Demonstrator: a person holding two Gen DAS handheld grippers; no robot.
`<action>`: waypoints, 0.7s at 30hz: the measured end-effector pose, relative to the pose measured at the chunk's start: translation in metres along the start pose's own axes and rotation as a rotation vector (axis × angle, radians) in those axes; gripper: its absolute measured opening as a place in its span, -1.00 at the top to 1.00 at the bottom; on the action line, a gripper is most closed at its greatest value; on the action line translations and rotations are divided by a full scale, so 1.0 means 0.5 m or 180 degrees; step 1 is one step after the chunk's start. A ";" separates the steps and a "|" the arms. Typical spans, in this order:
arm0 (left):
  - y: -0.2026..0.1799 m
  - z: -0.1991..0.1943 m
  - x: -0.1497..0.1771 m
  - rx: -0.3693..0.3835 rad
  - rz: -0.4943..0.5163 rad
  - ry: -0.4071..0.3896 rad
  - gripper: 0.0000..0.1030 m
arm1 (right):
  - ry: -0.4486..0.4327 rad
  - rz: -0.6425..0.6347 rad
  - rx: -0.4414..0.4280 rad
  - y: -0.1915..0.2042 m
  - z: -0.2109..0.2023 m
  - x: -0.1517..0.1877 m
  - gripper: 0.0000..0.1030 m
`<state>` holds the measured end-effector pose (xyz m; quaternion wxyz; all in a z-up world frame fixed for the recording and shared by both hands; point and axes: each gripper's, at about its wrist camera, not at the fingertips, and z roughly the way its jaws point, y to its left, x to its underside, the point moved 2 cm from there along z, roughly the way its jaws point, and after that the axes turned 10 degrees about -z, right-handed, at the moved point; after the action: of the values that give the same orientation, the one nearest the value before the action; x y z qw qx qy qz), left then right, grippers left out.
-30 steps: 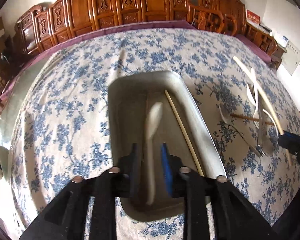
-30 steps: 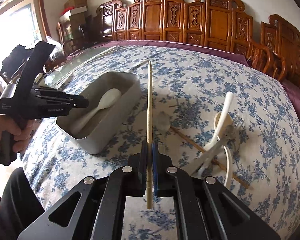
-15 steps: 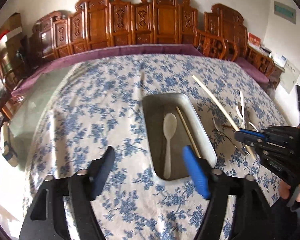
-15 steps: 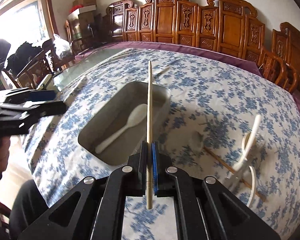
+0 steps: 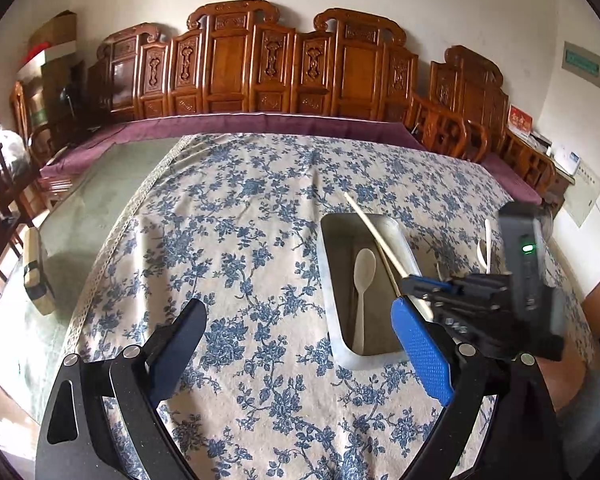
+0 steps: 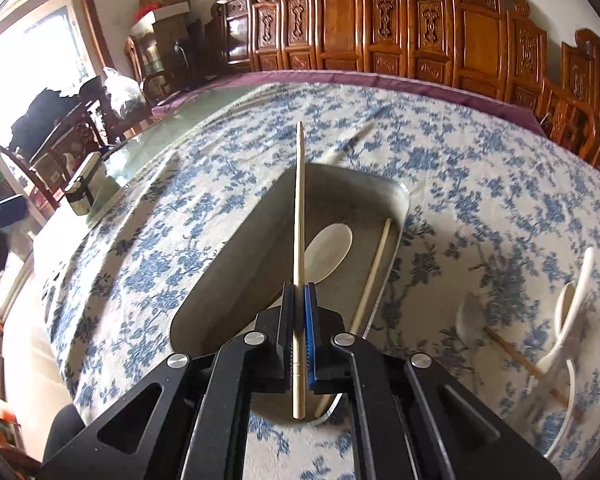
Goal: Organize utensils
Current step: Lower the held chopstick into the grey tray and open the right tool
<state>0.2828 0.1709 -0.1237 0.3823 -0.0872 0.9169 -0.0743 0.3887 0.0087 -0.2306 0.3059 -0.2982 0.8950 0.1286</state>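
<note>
Left gripper (image 5: 300,344): matte black frame with two angled arms, each pierced by a triangular cut-out; round silver screw heads at the arm joints, four showing. Fingers: the left-hand one dark navy and flat-faced, the right-hand one (image 5: 420,352) faced with a bright blue, finely dotted pad.

Right gripper (image 6: 299,334): same black frame, same triangular cut-outs, four round silver screw heads across the linkages. Fingers: one black with a ribbed inner face, one (image 6: 310,332) with a blue dotted pad. Seen from the left wrist view, it carries an upright dark grey box with a small green light lit on its side; faint pale lettering on the black body, too small to read.
</note>
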 end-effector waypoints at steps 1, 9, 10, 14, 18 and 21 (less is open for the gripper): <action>0.001 0.001 0.001 0.0008 -0.0001 0.0005 -0.75 | 0.0029 0.0007 0.0011 0.000 0.011 0.001 0.89; 0.004 0.010 0.005 -0.0016 -0.0008 0.0033 -0.75 | 0.0142 -0.0026 -0.0009 0.003 0.047 0.021 0.88; 0.003 0.011 0.007 -0.0020 -0.0004 0.0039 -0.75 | 0.0135 -0.0022 -0.0031 0.003 0.047 0.021 0.88; -0.002 0.011 0.011 -0.0033 0.0024 0.0046 -0.75 | 0.0062 -0.0070 -0.0099 0.001 0.030 0.024 0.86; -0.015 0.012 0.015 -0.0035 0.0071 0.0043 -0.75 | -0.0083 -0.0082 -0.0194 -0.017 -0.016 0.030 0.86; -0.030 0.013 0.021 -0.0036 0.0122 0.0048 -0.75 | -0.0188 -0.0013 -0.0289 -0.043 -0.054 0.031 0.86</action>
<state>0.2819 0.1534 -0.1324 0.3763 -0.0712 0.9217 -0.0625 0.3791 -0.0263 -0.2205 0.3187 -0.3097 0.8781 0.1772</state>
